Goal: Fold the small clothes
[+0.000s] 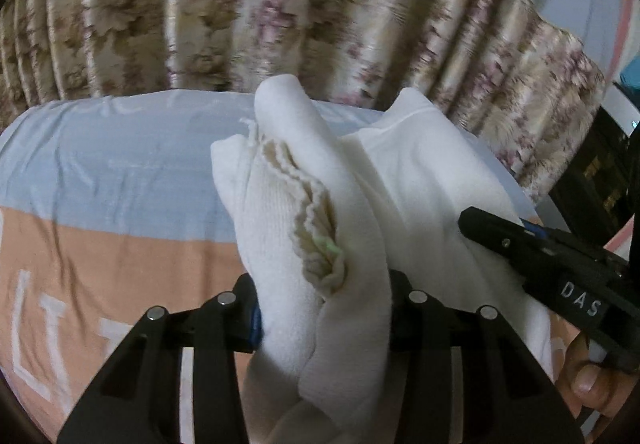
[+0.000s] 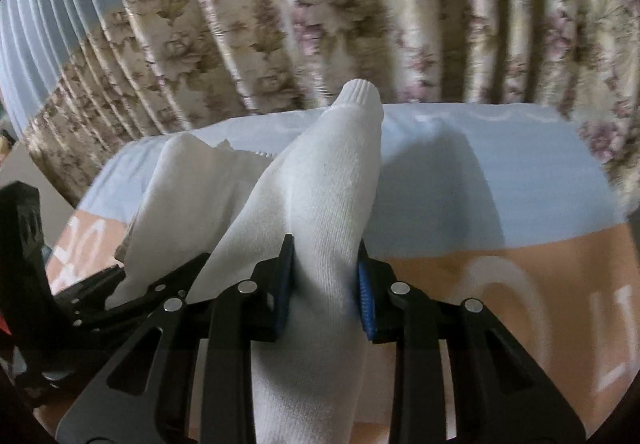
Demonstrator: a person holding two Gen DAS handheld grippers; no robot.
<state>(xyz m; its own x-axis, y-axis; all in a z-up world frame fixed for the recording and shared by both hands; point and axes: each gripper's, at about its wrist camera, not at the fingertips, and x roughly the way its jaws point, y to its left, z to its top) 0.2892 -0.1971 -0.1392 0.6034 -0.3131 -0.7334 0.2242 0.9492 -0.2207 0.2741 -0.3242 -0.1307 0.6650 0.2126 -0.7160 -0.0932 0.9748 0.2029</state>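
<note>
Right tool (image 1: 580,300) label: white letters "DAS" on its black body, at 4 o'clock in the left wrist view.
Bedsheet (image 1: 100,260) print: large white letters on the orange band, partly cut off; "L" and "I" legible at 8 o'clock.

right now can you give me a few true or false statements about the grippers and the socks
1. The left gripper is clamped on white sock fabric. True.
2. The right gripper is open and holds nothing. False: it is shut on a white sock.
3. The bed sheet is plain green. False: it is light blue and peach with white lettering.
4. A floral curtain hangs behind the bed. True.
5. The socks are black. False: they are white.
</note>
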